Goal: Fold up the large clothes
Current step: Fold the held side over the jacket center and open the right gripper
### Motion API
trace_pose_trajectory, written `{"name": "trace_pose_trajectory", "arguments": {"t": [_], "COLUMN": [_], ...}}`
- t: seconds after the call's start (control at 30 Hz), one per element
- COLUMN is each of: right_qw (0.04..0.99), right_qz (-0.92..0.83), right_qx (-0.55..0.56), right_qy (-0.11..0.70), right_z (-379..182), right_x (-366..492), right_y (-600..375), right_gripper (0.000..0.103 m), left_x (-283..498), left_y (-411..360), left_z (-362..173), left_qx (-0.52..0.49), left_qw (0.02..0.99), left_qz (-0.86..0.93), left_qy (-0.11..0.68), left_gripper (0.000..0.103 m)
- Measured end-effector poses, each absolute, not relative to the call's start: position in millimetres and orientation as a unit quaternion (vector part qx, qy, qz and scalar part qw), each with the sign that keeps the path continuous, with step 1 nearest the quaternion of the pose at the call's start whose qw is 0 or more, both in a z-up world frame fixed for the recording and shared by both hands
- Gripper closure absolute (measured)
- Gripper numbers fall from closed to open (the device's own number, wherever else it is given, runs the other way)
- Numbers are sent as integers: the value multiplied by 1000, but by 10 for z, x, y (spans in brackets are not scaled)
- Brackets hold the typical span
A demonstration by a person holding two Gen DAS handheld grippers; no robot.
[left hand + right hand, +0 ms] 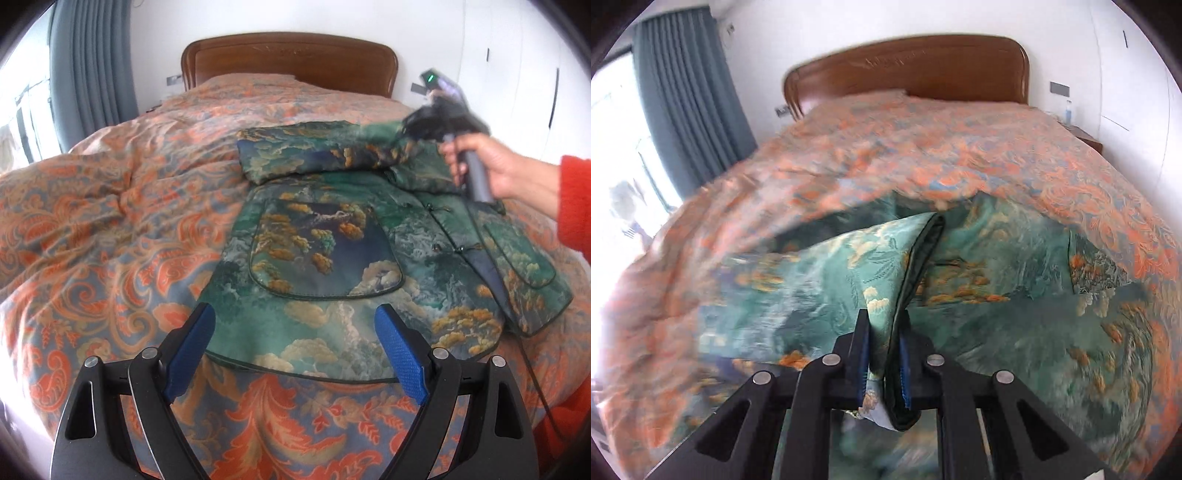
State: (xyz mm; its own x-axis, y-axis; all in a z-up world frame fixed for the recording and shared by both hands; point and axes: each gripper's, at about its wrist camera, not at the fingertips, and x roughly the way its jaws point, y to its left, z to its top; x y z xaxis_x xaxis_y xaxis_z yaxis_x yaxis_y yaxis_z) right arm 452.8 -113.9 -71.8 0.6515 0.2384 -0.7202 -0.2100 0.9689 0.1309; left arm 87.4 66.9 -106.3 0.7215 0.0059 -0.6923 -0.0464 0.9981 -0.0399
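While your right gripper (882,354) pinches the sleeve (827,280) of the green jacket (325,258) on the bed (110,221), your left gripper (295,347) hangs spread, empty, near its hem; padded, slippery brocade, probably; grip piped edges.

Jacket (332,266): spread on the bed (110,206), on its right half, hem toward the foot.
Sleeve (306,155): folded across the jacket's upper part, pointing left.
Left tongs (295,350): spread wide over the jacket's hem, apart from it.
Right tongs (884,354): closed on the sleeve's cuff, above the jacket.
Headboard (291,55): behind the bed.
Curtain (92,62): left of the headboard.
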Motion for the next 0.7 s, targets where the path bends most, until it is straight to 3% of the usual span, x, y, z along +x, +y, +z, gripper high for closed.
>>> {"name": "trace_pose_trajectory", "arguments": {"t": [0.07, 0.13, 0.27, 0.47, 0.7], "right_qw": [898, 884, 882, 916, 927], "right_qz": [108, 85, 88, 111, 163], "right_qx": [21, 37, 97, 56, 97], "right_qy": [425, 459, 454, 382, 323], "right_z": [-966, -1225, -1275, -768, -545], "right_x": [4629, 4674, 4502, 3697, 2322], "right_y": [-1186, -1255, -1431, -1705, -2182], "right_gripper": [82, 61, 47, 44, 37], "left_x": [897, 937, 1210, 2375, 3626], "left_y": [649, 650, 747, 955, 882], "left_z": [-1051, -1027, -850, -475, -724], "left_qx": [-17, -13, -21, -47, -62], "left_qw": [925, 923, 918, 920, 924], "left_qz": [15, 13, -12, -40, -27], "left_qy": [379, 384, 395, 387, 376], "left_gripper": [14, 13, 10, 5, 6]}}
